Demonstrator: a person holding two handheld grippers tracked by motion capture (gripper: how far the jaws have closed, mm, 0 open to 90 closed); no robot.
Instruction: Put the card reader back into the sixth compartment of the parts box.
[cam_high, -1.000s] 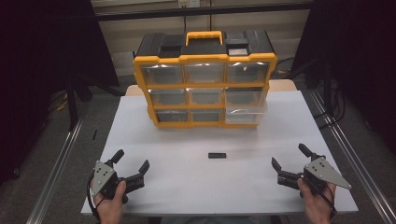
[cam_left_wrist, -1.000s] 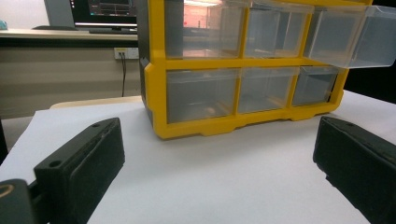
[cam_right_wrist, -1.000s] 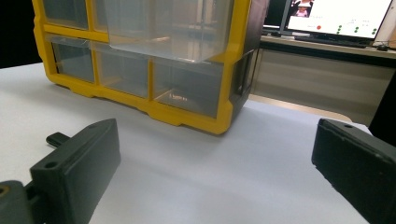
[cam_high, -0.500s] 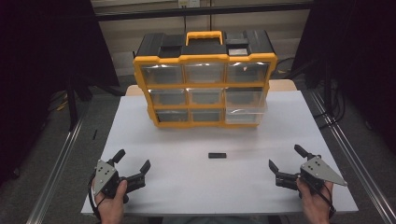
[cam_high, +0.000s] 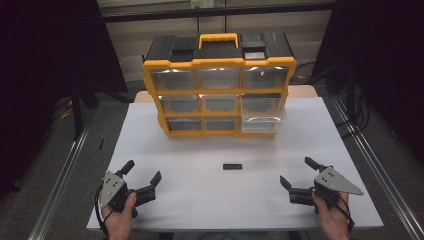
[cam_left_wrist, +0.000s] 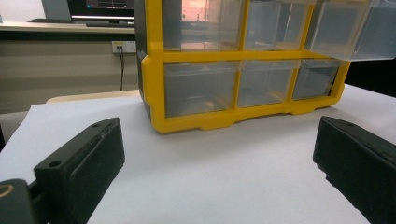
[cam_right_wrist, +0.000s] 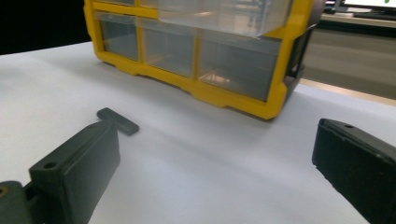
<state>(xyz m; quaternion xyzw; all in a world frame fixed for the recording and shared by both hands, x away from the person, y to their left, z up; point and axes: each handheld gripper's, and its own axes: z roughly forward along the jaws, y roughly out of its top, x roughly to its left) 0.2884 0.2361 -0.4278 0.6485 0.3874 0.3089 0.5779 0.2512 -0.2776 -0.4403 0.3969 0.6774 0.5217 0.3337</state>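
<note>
Left gripper (cam_high: 141, 176) sits near the table's (cam_high: 320, 130) front-left corner, jaws spread wide and empty, probably just waiting. Small black bar (cam_high: 232, 166) lies mid-table, just in front of the yellow drawer organizer (cam_high: 220, 91) along the back edge. Right gripper (cam_high: 298, 173) by the front-right corner is spread too, angled toward the bar, likely to grab it.

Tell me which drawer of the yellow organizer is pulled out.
The middle-row drawer at the right end of the organizer. Its clear front juts forward past the yellow frame, while the other drawers sit flush.
</note>
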